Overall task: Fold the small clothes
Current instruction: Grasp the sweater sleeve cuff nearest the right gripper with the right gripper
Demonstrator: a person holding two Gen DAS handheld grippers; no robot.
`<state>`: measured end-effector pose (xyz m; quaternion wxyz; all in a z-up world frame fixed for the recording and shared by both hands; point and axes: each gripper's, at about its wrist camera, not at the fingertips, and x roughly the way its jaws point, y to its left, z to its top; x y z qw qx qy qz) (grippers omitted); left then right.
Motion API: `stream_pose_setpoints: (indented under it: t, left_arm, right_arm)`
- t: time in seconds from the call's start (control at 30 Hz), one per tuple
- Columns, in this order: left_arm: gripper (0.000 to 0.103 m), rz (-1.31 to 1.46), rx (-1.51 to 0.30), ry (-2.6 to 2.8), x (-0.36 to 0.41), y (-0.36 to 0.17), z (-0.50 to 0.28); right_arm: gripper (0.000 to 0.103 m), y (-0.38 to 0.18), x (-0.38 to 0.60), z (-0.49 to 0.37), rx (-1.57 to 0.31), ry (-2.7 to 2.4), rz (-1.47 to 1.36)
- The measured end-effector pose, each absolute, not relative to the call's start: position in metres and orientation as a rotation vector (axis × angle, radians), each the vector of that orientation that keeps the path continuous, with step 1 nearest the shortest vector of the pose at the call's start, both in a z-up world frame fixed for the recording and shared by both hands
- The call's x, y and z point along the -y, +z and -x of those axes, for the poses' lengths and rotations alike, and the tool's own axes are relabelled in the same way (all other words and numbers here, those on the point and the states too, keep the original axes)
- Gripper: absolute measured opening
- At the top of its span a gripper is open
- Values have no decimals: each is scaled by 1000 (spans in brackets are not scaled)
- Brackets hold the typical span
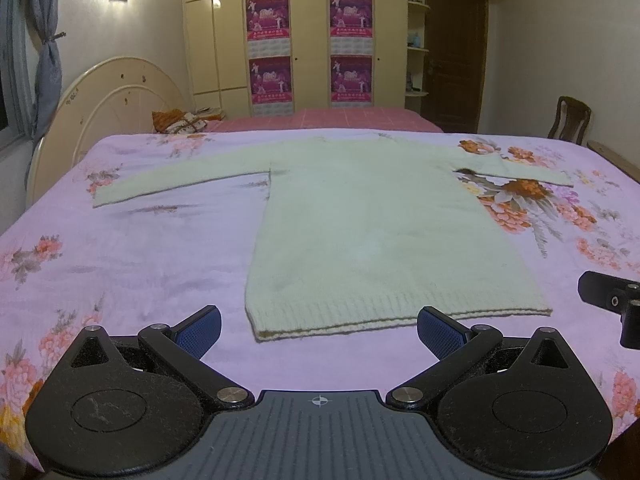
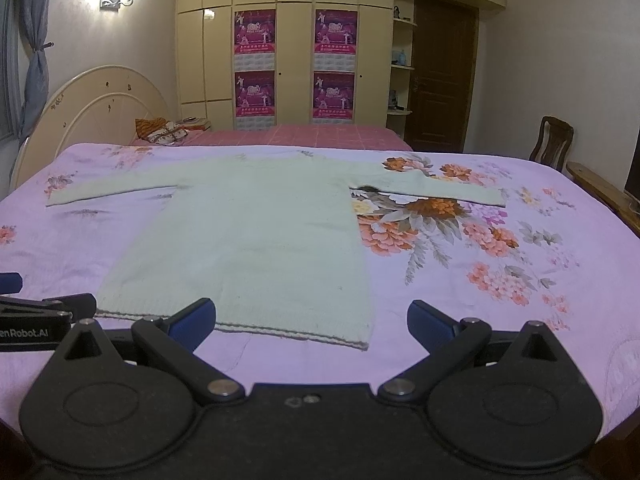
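A pale green knitted sweater point(image 1: 360, 220) lies flat on the floral lilac bedspread point(image 1: 140, 248), both sleeves spread out, ribbed hem nearest me. It also shows in the right wrist view point(image 2: 248, 232). My left gripper point(image 1: 319, 330) is open and empty, just short of the hem's left corner. My right gripper point(image 2: 311, 322) is open and empty, near the hem's right corner. The right gripper's body point(image 1: 612, 304) shows at the right edge of the left wrist view; the left gripper's body point(image 2: 36, 320) shows at the left edge of the right wrist view.
A second bed with a pink cover point(image 1: 320, 118) and a cream headboard point(image 1: 108, 100) stands behind. A wardrobe with posters point(image 1: 308, 48), a dark door point(image 1: 452, 52) and a wooden chair point(image 1: 568, 120) lie beyond.
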<state>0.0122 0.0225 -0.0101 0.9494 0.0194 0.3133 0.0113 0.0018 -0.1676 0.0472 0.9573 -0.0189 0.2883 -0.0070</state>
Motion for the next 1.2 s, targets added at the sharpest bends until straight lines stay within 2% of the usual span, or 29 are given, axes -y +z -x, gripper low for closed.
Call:
stream_pose_setpoints:
  t: [0.17,0.43,0.7,0.73,0.77,0.83,1.0,1.2]
  left_arm:
    - [103,-6,-609,-3,-33,-4,-33]
    - [103,17,-617,-72,-40,-7,-111]
    - [103,40,-583,-22,-51,-10,-248]
    - [103,39,-584,2,-54,-13,-269]
    - [103,34,-588,23,-56,-17,-286]
    - [103,32,-598,65,-61,-26,-321]
    - [103,25,-635,117,-69,-53,-379]
    - [103,45,-665,118,-75,-80,-410]
  right_arm:
    - [102,50,169,-14,-567,-19,62]
    - [102,58,204,-59,-507,-89,85]
    - [96,51,286,-160,-507,-178,-26]
    - [90,50,297,-177,-505,-194,-36]
    - [69,47,309,-194,-508,-213,-46]
    - [40,36,334,-228,-534,-256,-86]
    - [44,-2,418,-302,-534,-364,-300]
    - [45,-58,515,-358,-549,-502,-619]
